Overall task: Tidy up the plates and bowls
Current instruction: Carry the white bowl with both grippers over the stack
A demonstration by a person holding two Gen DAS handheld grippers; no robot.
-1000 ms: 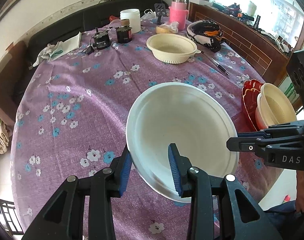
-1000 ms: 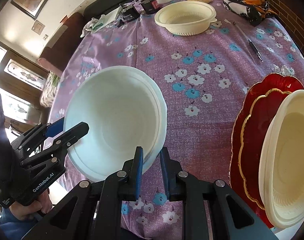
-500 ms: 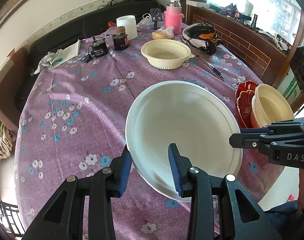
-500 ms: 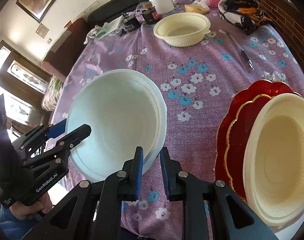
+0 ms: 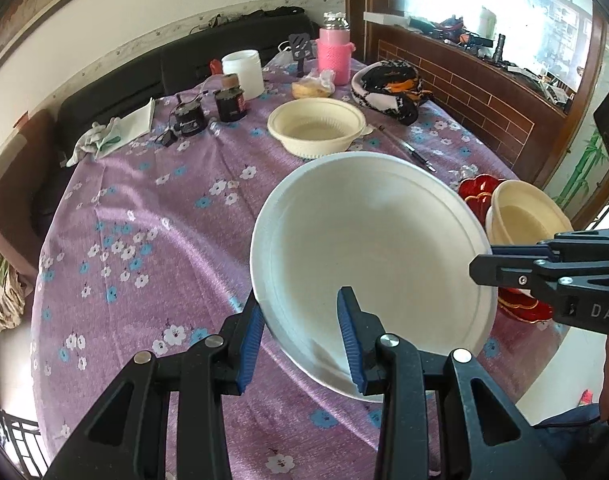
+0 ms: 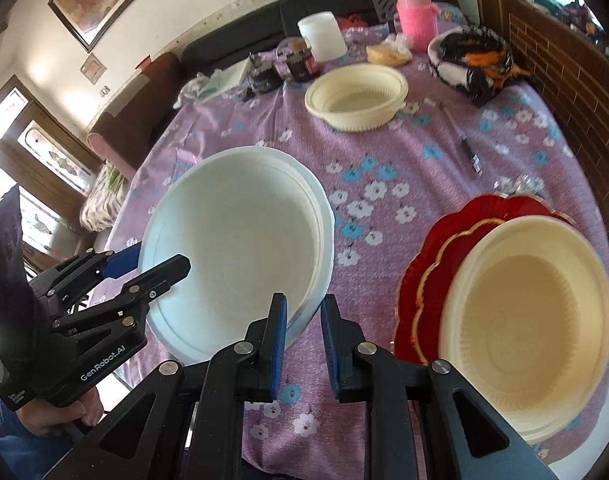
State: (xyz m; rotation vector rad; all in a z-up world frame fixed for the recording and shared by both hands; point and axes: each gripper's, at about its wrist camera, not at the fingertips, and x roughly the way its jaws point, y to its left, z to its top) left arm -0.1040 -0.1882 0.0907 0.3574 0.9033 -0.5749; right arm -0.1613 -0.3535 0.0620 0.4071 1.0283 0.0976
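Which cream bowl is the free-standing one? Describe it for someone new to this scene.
On the purple floral tablecloth, look toward the far side, near the pink bottle. The cream bowl there sits alone on the cloth, whereas the other cream bowl rests on red plates.

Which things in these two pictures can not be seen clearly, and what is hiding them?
- Red plates: right wrist view, mostly covered by the cream bowl; their number is unclear.
- White plate: left wrist view, its underside is hidden, and the right claw covers its right rim.
- Dark jars: right wrist view, labels blurred.
- Person: only a hand shows, cut off by the edge.
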